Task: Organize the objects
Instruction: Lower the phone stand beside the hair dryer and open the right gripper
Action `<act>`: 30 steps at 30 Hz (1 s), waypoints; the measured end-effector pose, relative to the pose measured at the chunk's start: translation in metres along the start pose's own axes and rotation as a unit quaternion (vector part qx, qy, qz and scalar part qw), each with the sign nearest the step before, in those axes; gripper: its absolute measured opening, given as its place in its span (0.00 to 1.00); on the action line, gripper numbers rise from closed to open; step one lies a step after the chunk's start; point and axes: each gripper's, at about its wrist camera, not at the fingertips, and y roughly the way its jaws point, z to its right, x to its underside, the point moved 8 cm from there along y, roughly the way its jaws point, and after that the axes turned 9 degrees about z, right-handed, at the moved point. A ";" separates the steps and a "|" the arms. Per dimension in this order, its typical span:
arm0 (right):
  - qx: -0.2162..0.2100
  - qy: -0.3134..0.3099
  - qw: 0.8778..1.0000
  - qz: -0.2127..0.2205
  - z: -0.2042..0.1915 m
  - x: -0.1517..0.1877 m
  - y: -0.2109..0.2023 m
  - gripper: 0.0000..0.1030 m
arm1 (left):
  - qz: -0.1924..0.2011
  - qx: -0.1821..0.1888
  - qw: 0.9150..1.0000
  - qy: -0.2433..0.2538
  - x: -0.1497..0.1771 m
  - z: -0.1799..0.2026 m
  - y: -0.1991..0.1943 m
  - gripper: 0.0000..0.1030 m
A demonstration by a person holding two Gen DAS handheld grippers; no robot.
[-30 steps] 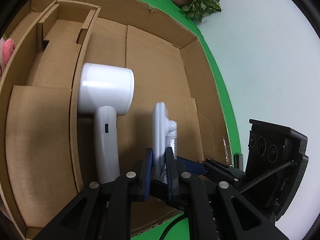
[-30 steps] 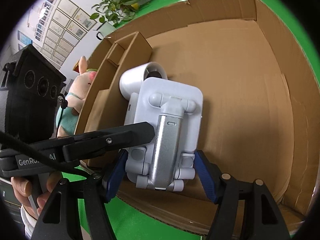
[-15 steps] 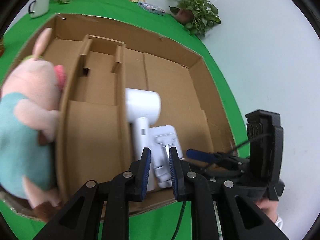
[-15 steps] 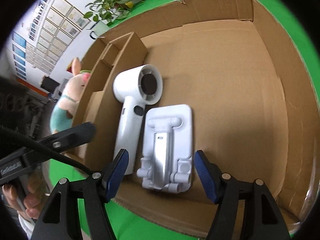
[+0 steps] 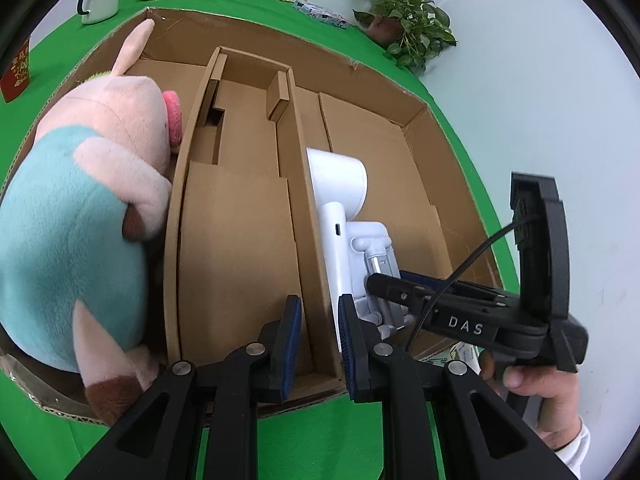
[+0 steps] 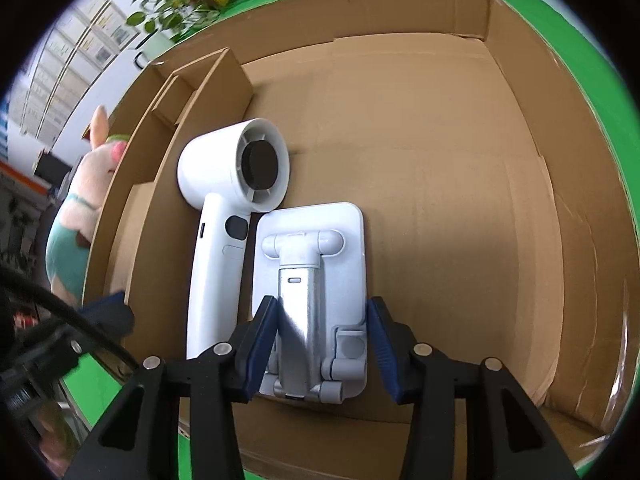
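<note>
A white folding phone stand (image 6: 316, 300) lies flat on the floor of a cardboard box (image 6: 460, 200), beside a white handheld fan (image 6: 228, 216). My right gripper (image 6: 320, 344) is open, its jaws hanging either side of the stand's near end without gripping it. In the left wrist view the stand (image 5: 372, 256) and fan (image 5: 340, 208) lie in the right compartment. My left gripper (image 5: 318, 344) is open and empty above the box's front edge, over a divider (image 5: 304, 216). A pink plush pig (image 5: 84, 216) fills the left compartment.
Cardboard dividers (image 5: 236, 152) split the box into compartments; the middle one holds only cardboard inserts. The box sits on a green cloth (image 5: 320, 432). A white mug (image 5: 100, 0) and potted plants (image 5: 404, 24) stand behind the box. The right gripper's body (image 5: 500, 320) is at right.
My left gripper let go of the phone stand and pulled back and up. The stand went from upright to lying flat in the box. My right gripper came closer over it.
</note>
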 end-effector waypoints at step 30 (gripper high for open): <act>0.031 -0.120 0.951 0.283 -0.008 0.055 -0.140 0.80 | 0.264 -0.184 0.929 0.181 0.028 0.061 -0.115 0.91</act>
